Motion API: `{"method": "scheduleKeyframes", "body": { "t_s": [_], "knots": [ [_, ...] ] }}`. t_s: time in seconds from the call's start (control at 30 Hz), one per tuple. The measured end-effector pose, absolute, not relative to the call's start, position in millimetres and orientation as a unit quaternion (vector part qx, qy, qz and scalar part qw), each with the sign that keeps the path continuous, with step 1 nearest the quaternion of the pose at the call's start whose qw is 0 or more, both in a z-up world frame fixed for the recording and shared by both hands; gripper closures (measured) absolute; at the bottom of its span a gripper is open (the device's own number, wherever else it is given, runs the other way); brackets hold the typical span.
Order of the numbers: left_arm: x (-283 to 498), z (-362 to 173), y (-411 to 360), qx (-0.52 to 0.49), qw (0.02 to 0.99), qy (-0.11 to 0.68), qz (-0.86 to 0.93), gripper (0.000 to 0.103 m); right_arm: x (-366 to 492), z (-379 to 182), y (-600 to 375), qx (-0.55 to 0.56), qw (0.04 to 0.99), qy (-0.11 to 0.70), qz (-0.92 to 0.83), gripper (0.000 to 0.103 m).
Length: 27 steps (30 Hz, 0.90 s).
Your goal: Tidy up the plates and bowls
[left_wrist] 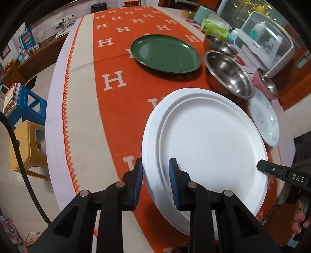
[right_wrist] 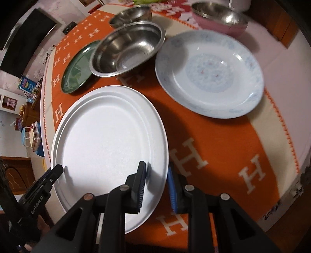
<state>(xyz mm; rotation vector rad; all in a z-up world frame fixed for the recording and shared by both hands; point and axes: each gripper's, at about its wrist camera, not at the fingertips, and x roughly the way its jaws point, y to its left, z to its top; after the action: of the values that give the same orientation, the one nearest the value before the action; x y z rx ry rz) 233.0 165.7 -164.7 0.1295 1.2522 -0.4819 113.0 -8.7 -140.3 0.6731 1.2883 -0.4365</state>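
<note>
Both my left fingers (left_wrist: 155, 182) and right fingers (right_wrist: 157, 186) pinch the white plate (left_wrist: 210, 140) at opposite rims; it seems light, bendy, best held by its edges.

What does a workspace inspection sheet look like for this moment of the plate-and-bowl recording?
Surface: orange H-pattern cloth over the table.
Job's things: white plate, green plate, pale blue patterned plate, large steel bowl, smaller steel bowl, pink bowl.
Clutter: green tissue pack, white container.
Grippers: left claw and right claw each shut on the white plate's rim, opposite sides.
Cables: black cable at left.
Surroundings: blue stool, yellow stool.
</note>
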Motion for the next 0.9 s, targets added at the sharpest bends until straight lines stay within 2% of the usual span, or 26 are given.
{"method": "scheduleKeyframes", "body": {
  "t_s": [0.27, 0.9],
  "knots": [
    [186.3, -160.9, 157.9, 0.07, 0.779, 0.572, -0.246, 0.079, 82.6, -127.6, -8.6, 0.27, 0.737, 0.581, -0.215, 0.08],
    [126.9, -179.7, 108.3, 0.095, 0.749, 0.596, -0.273, 0.078, 14.8, -146.7, -39.8, 0.255, 0.701, 0.619, -0.246, 0.077]
  ]
}}
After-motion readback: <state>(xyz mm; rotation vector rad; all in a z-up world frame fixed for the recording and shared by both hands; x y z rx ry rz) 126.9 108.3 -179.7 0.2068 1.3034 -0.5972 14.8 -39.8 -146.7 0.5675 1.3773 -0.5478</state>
